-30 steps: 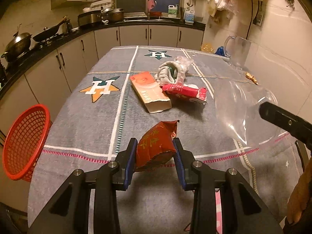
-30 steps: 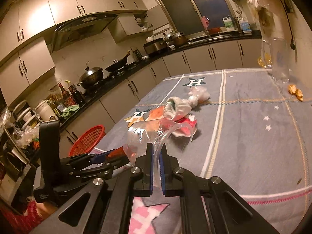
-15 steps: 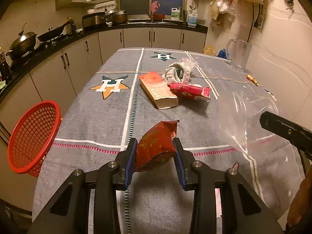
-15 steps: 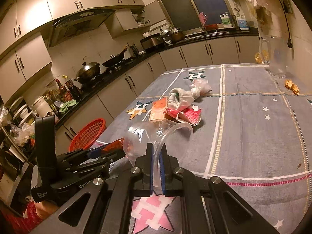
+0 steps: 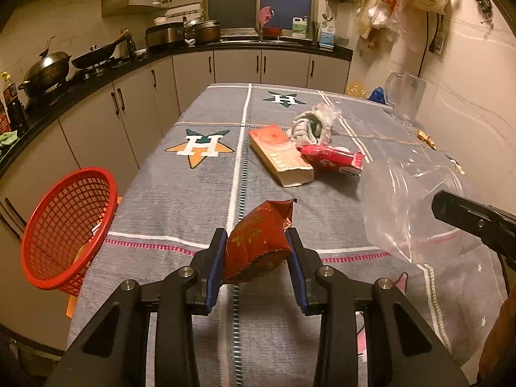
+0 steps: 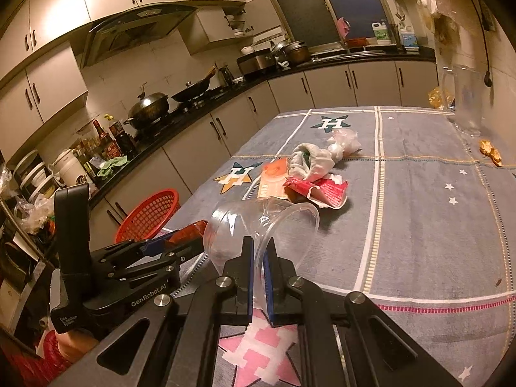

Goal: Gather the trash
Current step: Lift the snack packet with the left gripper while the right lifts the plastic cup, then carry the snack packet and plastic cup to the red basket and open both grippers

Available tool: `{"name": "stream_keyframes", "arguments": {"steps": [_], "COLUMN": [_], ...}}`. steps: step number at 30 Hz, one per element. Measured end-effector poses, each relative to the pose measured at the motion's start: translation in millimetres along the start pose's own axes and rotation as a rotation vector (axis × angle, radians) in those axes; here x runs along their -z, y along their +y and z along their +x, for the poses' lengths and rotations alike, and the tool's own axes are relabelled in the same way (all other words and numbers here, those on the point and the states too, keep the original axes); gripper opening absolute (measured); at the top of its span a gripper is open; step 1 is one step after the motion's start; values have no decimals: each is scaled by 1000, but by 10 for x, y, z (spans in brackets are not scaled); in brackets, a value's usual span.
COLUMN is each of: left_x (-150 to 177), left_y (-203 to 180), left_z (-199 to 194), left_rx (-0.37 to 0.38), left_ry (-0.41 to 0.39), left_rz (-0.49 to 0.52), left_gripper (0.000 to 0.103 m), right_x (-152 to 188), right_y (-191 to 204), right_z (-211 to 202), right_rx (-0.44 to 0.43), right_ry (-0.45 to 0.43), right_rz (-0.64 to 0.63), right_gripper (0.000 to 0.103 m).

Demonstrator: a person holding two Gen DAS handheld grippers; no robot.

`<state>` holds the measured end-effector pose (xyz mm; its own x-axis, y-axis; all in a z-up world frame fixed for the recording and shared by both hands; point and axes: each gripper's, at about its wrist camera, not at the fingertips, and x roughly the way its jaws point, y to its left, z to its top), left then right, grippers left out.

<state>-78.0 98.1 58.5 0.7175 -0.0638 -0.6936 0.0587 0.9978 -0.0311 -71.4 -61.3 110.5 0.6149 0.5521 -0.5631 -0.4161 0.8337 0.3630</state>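
My left gripper (image 5: 256, 254) is shut on a red snack bag (image 5: 258, 242) and holds it above the near end of the grey tablecloth (image 5: 193, 203). My right gripper (image 6: 258, 259) is shut on the rim of a clear plastic cup (image 6: 261, 222), held on its side above the table; the cup also shows in the left wrist view (image 5: 406, 206). On the table lie an orange carton (image 5: 280, 154), a red wrapper (image 5: 332, 159) and a white bundle in clear plastic (image 5: 311, 122). A red mesh basket (image 5: 64, 225) hangs off the table's left edge.
A clear glass pitcher (image 5: 404, 96) stands at the far right by the wall, with small golden scraps (image 5: 425, 137) near it. Kitchen counters with pots (image 5: 48, 71) run along the left and back. The left gripper's body (image 6: 113, 267) sits left of the cup.
Both grippers have pulled back toward the near end of the table and lifted a little, still holding the snack bag and the cup. The red basket now shows closer on the left.
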Motion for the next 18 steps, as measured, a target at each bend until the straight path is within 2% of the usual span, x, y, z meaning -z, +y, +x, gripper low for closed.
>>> {"name": "stream_keyframes", "arguments": {"steps": [18], "left_x": [-145], "left_y": [317], "left_z": [90], "left_rx": [-7], "left_ry": [-19], "left_rz": [-49], "left_gripper": [35], "right_x": [-193], "right_y": [165], "right_z": [277], "right_rx": [-5], "right_ry": [48], "right_rz": [-34], "right_gripper": [7]}}
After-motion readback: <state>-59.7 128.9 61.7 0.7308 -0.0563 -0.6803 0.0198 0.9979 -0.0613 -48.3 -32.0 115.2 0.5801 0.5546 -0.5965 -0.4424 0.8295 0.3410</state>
